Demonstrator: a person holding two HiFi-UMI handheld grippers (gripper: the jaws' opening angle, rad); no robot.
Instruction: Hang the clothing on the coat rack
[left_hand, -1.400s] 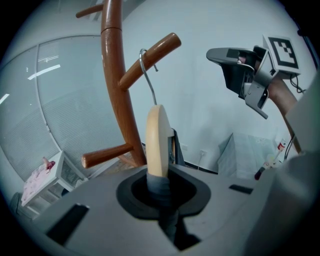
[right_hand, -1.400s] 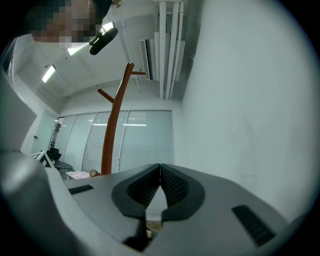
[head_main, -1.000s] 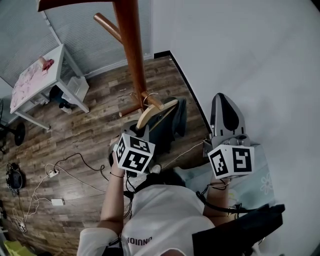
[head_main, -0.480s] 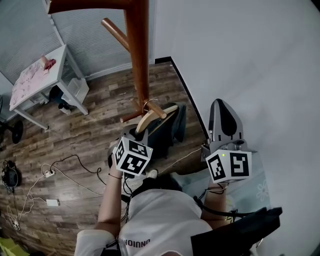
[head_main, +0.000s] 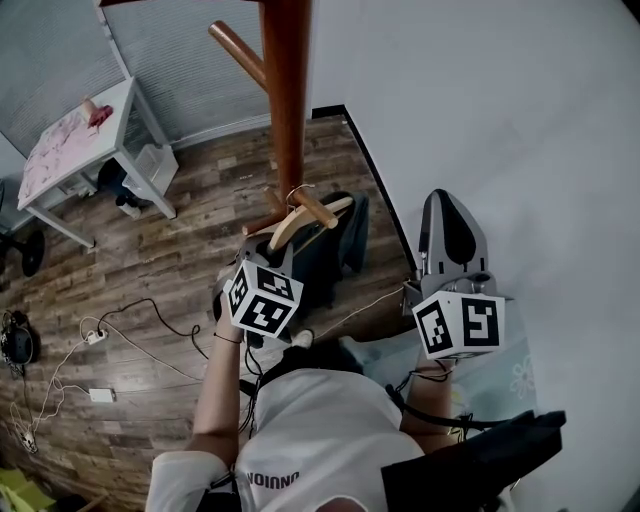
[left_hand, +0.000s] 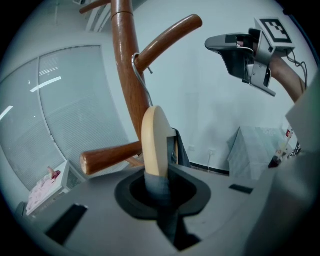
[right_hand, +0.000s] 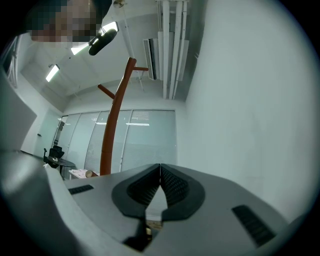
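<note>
The brown wooden coat rack (head_main: 286, 100) stands on the plank floor. A pale wooden hanger (head_main: 298, 221) carries a dark grey garment (head_main: 335, 250). The hanger's wire hook (left_hand: 136, 65) loops over an upward peg (left_hand: 167, 36) where it meets the pole. My left gripper (left_hand: 158, 176) is shut on the hanger's end (left_hand: 156, 137) and on a fold of the grey cloth. It shows just below the hanger in the head view, left gripper (head_main: 270, 255). My right gripper (head_main: 450, 235) is held up near the white wall, apart from the rack. Its jaws are shut on nothing, right gripper (right_hand: 160, 167).
A lower peg (left_hand: 107, 156) juts toward my left gripper. A white table (head_main: 75, 150) with pink items stands at the far left. Cables and a power strip (head_main: 100, 340) lie on the floor. The white wall (head_main: 520, 120) runs close along the right.
The left gripper and hanger have edged slightly closer to the rack's pole. The hook stays on the peg. The right gripper has hardly moved.
</note>
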